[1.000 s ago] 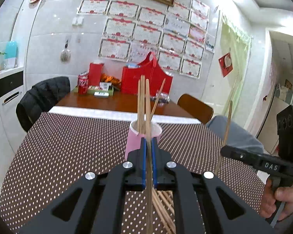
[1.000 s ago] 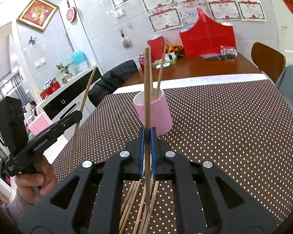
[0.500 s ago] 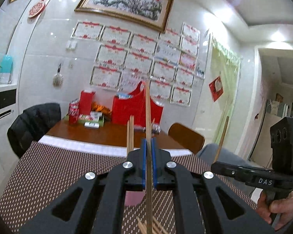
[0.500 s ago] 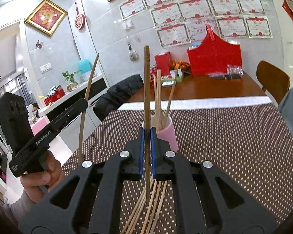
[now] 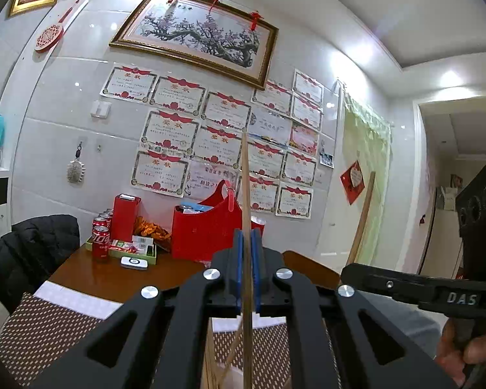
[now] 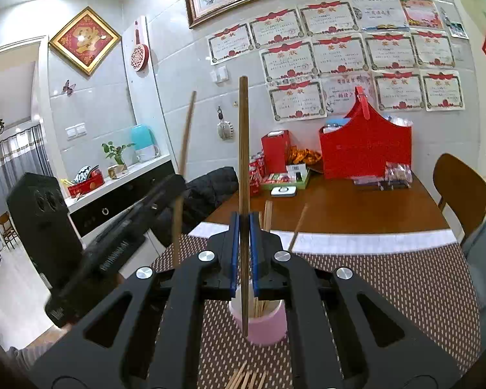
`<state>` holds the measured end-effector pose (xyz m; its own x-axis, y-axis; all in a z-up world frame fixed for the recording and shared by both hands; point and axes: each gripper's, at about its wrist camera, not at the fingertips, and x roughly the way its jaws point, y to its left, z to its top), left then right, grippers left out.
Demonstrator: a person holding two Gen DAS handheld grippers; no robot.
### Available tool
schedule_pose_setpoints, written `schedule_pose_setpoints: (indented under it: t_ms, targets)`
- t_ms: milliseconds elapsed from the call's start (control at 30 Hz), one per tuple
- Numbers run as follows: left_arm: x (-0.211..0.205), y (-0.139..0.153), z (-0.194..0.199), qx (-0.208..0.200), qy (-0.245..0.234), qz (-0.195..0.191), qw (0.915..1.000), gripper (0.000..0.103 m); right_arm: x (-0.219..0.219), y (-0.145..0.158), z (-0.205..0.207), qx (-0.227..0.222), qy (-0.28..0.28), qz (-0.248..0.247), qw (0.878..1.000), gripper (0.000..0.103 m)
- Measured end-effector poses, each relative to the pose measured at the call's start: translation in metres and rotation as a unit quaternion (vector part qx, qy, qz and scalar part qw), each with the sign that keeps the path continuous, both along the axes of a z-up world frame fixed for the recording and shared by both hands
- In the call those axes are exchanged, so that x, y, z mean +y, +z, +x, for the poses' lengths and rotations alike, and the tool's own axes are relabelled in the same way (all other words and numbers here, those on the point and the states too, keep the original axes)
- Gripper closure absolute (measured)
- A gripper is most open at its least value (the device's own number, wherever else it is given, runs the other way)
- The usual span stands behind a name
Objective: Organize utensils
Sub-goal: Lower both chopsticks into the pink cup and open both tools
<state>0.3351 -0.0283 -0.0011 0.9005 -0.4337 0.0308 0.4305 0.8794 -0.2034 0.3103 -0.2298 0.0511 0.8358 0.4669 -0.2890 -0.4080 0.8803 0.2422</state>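
Note:
My left gripper (image 5: 248, 253) is shut on a light wooden chopstick (image 5: 245, 194) held upright, high above the table. My right gripper (image 6: 244, 240) is shut on a darker chopstick (image 6: 243, 149), also upright, its lower tip just in front of the pink cup (image 6: 269, 327). The cup holds several chopsticks (image 6: 267, 214) and stands on the dotted brown tablecloth (image 6: 388, 278). Loose chopsticks (image 6: 246, 379) lie on the cloth in front of the cup. In the right wrist view the left gripper (image 6: 175, 191) appears at left with its chopstick. In the left wrist view the right gripper (image 5: 353, 269) shows at right.
A red basket (image 6: 366, 149), a red box (image 6: 275, 152), cola cans (image 5: 100, 240) and small packets sit on the far wooden table (image 6: 340, 207). A black jacket hangs on a chair (image 5: 32, 249) at left; a wooden chair (image 6: 460, 188) stands at right.
Both grippers have risen with their chopsticks. The left one has tilted upward, so the cup has dropped out of its view. The right one has moved closer over the cup.

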Motion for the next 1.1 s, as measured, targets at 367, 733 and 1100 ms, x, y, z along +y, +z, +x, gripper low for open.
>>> schedule_pose_setpoints:
  t_ms: [367,733,1100]
  targets:
    - [-0.009,-0.054,0.07,0.04,0.014,-0.003,0.9991,0.098,0.016,-0.022,0.055,0.018,0.003,-0.024,1.0,0.097]
    - [0.008,-0.086,0.053,0.063,0.045,0.021,0.9968,0.03,0.01,-0.059,0.073,0.088,-0.003,0.003,0.996,0.006]
    - [0.022,-0.051,-0.024,0.085,0.11,0.079,0.9872,0.005,-0.017,-0.05,0.031,0.07,-0.063,0.035,0.995,0.006]
